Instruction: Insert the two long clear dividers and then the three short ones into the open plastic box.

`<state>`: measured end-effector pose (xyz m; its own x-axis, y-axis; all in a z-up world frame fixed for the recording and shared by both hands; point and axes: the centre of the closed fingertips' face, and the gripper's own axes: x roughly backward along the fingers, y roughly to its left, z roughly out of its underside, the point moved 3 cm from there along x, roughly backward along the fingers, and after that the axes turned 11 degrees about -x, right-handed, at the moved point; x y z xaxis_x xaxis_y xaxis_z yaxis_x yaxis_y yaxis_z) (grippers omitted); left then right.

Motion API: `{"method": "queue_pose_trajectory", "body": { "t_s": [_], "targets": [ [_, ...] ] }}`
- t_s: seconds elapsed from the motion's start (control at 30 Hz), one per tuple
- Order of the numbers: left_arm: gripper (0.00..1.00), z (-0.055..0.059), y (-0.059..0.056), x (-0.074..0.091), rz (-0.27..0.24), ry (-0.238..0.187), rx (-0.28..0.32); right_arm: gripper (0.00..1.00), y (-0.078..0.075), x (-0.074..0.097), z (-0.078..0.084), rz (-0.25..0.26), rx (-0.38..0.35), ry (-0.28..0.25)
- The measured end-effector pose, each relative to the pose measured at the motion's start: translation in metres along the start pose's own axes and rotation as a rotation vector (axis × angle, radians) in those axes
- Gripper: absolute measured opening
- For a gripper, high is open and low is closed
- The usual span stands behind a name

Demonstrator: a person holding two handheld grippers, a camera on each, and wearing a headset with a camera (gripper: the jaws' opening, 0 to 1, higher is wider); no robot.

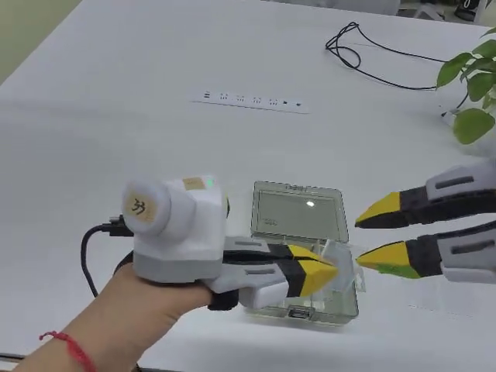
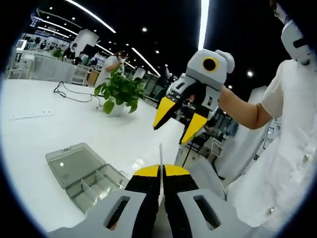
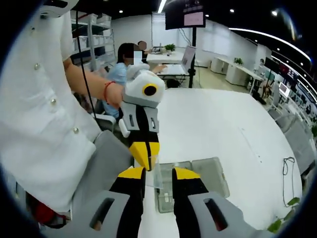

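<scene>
One divider (image 2: 160, 156) in L claw (image 1: 329, 271), over box (image 1: 333, 314)

The box (image 1: 299, 211) and the divider (image 1: 342, 259) are seen as clear, glossy plastic; the bench (image 1: 139, 132) is finished smooth, matt white.

— What do we have under it all?
— A broad white table (image 1: 116, 139), as we see it in the head view.
— And lying on it?
— At 5 o'clock from the middle we find the open plastic box (image 1: 301, 213), its lid laid back flat on the tabletop. At 12 o'clock we see a white power strip (image 1: 250, 101), and at 1 o'clock a loosely looped black cable (image 1: 372, 58). At 2 o'clock a green plant (image 1: 473, 85) stands.
</scene>
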<state>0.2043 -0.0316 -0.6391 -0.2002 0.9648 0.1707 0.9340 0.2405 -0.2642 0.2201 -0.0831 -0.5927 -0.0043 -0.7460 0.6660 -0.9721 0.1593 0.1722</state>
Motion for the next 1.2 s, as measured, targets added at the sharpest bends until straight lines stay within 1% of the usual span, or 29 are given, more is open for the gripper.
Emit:
{"method": "queue_pose_trajectory", "body": {
  "t_s": [0.03, 0.07, 0.1, 0.2, 0.27, 0.37, 0.47, 0.63, 0.8, 0.93, 1.13, 1.2],
  "targets": [
    [0.0, -0.001, -0.002, 0.001, 0.008, -0.002, -0.035, 0.22, 0.001, -0.001, 0.0, -0.027, 0.0, 0.002],
    [0.0, -0.002, -0.003, 0.002, 0.009, -0.005, -0.047, 0.21, 0.001, -0.002, -0.001, -0.038, -0.002, 0.005],
    [0.0, -0.003, -0.005, 0.002, 0.018, -0.01, -0.065, 0.2, 0.003, -0.004, 0.0, -0.066, -0.008, 0.014],
    [0.0, -0.005, -0.011, 0.003, 0.044, -0.02, -0.109, 0.17, 0.006, -0.009, 0.002, -0.111, -0.002, 0.041],
    [0.0, -0.004, -0.012, 0.003, 0.053, -0.01, -0.121, 0.16, 0.01, -0.011, 0.002, -0.147, 0.005, 0.055],
    [0.0, -0.003, -0.014, 0.004, 0.063, -0.002, -0.151, 0.13, 0.016, -0.014, 0.001, -0.186, 0.01, 0.077],
    [0.0, -0.005, -0.017, 0.006, 0.07, -0.014, -0.178, 0.1, 0.02, -0.016, 0.002, -0.22, 0.005, 0.092],
    [0.0, -0.004, -0.018, 0.008, 0.072, -0.016, -0.194, 0.06, 0.024, -0.018, 0.003, -0.246, 0.017, 0.111],
    [0.0, -0.003, -0.02, 0.009, 0.08, -0.014, -0.206, 0.03, 0.027, -0.02, 0.003, -0.255, 0.026, 0.121],
    [0.0, -0.001, -0.021, 0.009, 0.079, -0.007, -0.222, 0.03, 0.027, -0.02, 0.005, -0.266, 0.029, 0.131],
    [0.0, 0.001, -0.022, 0.01, 0.068, -0.001, -0.227, 0.03, 0.031, -0.023, 0.005, -0.266, 0.04, 0.14],
    [0.0, 0.002, -0.022, 0.011, 0.064, 0.0, -0.219, 0.03, 0.032, -0.024, 0.004, -0.265, 0.041, 0.141]
  ]
}}
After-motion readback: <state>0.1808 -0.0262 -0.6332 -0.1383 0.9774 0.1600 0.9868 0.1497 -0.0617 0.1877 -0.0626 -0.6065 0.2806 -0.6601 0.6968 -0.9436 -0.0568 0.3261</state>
